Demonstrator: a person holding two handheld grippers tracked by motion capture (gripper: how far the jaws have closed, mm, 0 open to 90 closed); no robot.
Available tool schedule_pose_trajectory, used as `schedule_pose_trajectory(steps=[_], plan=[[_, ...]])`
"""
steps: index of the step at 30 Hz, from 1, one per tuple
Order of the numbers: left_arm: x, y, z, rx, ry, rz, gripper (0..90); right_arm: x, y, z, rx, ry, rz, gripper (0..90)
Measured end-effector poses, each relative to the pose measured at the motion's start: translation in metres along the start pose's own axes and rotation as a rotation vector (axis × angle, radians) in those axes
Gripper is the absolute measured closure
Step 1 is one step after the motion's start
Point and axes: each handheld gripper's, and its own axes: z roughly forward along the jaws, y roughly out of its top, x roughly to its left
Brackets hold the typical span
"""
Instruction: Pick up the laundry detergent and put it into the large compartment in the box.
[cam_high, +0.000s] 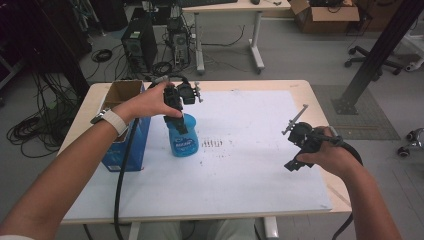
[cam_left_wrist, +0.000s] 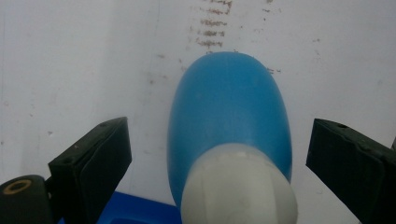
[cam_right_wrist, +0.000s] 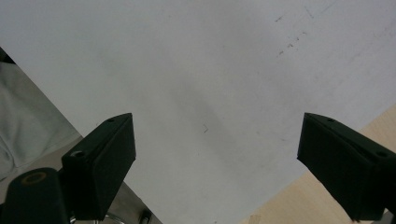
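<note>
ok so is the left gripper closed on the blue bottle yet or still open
Open. In the left gripper view, the left gripper has its jaws spread either side of the blue bottle, with white sheet visible in the gaps. The bottle stands upright on the table.

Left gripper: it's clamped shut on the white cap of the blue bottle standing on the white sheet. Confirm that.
Not clamped. In the left gripper view the left gripper is open, its jaws standing clear on either side of the white cap. The blue bottle does stand on the white sheet.

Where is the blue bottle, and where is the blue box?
blue bottle (cam_high: 183, 142), high view, on its label.
blue bottle's white cap (cam_left_wrist: 238, 186), left gripper view, on the cap's top.
blue box (cam_high: 131, 145), high view, on its blue side wall.
</note>
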Motion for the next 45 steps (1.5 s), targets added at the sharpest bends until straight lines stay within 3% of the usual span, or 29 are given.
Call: schedule_pose_trajectory(steps=[45], plan=[[-0.0009,0.0013,0.0083,0.023,-0.018,-0.015,23.4,0.0006,-0.0037,0.0002,0.000,0.003,0.004,11.6]])
